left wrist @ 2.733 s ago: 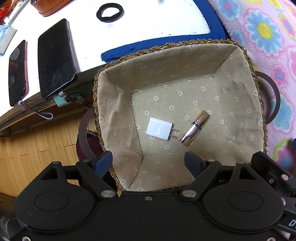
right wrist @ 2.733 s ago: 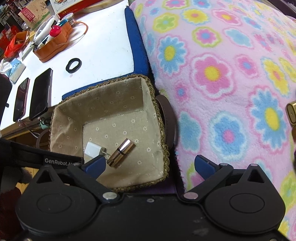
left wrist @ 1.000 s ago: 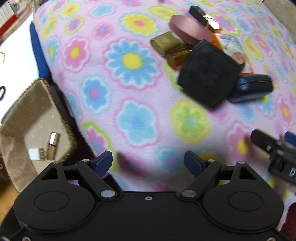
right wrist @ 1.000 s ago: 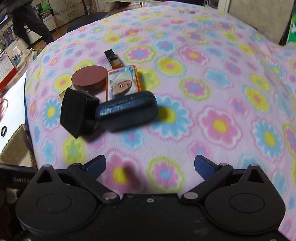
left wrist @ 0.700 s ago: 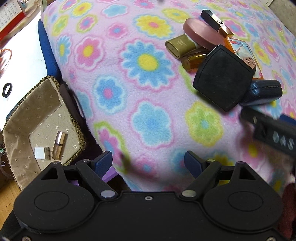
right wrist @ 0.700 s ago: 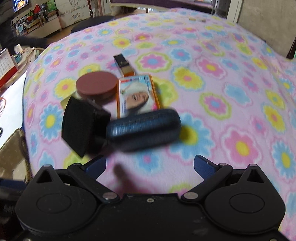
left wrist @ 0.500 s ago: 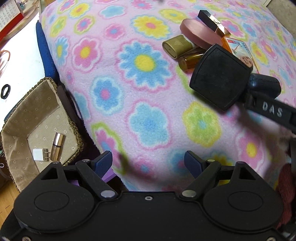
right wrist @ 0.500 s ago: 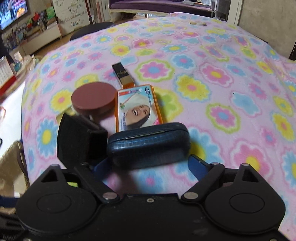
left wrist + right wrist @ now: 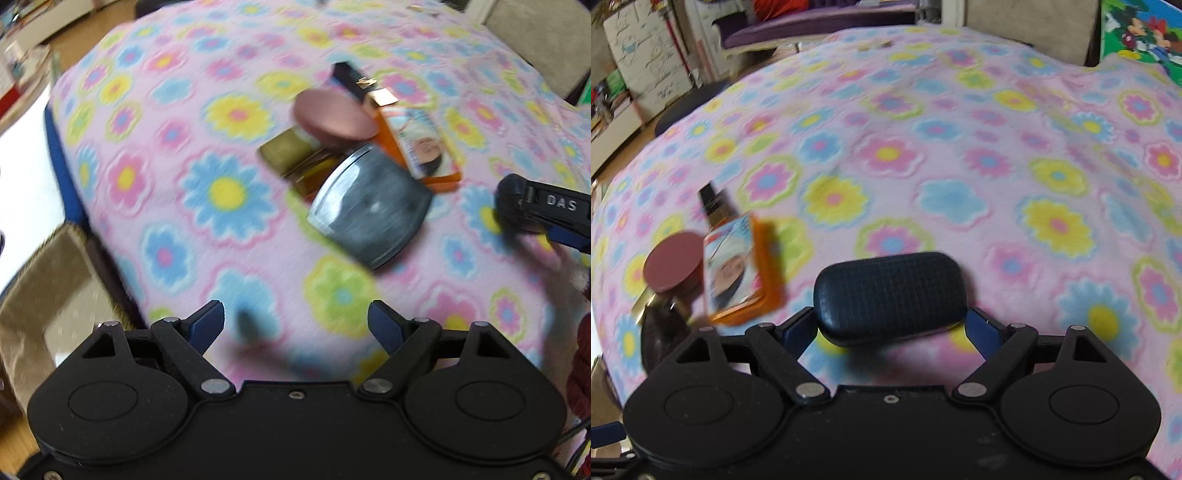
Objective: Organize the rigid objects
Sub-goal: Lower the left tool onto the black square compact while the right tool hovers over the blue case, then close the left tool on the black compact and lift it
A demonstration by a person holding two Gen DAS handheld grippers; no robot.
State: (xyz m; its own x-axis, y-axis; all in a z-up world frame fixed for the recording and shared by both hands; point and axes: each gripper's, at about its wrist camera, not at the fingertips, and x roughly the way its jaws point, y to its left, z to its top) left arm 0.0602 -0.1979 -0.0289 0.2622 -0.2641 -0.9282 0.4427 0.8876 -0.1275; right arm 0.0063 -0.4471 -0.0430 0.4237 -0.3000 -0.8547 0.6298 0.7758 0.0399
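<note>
My right gripper (image 9: 891, 328) is shut on a dark blue textured case (image 9: 891, 293) and holds it just above the flowered blanket (image 9: 960, 155); the case also shows in the left wrist view (image 9: 508, 201) at the right. My left gripper (image 9: 297, 319) is open and empty over the blanket. Ahead of it lie a black square compact (image 9: 369, 212), a round pink compact (image 9: 332, 116), an orange box with a face on it (image 9: 421, 142), an olive case (image 9: 286, 151), an amber bottle (image 9: 314, 177) and a black-and-gold lipstick (image 9: 354, 79). The lined basket (image 9: 40, 295) is at lower left.
A white table (image 9: 22, 147) with a blue edge borders the bed at far left. In the right wrist view the pink compact (image 9: 672, 262), orange box (image 9: 738, 266) and lipstick (image 9: 713, 203) sit left of the case. Shelves and furniture stand beyond the bed.
Both grippers swung from the basket to the bed. The right gripper closed on the dark blue case and drew it away from the pile. The left gripper moved closer to the pile.
</note>
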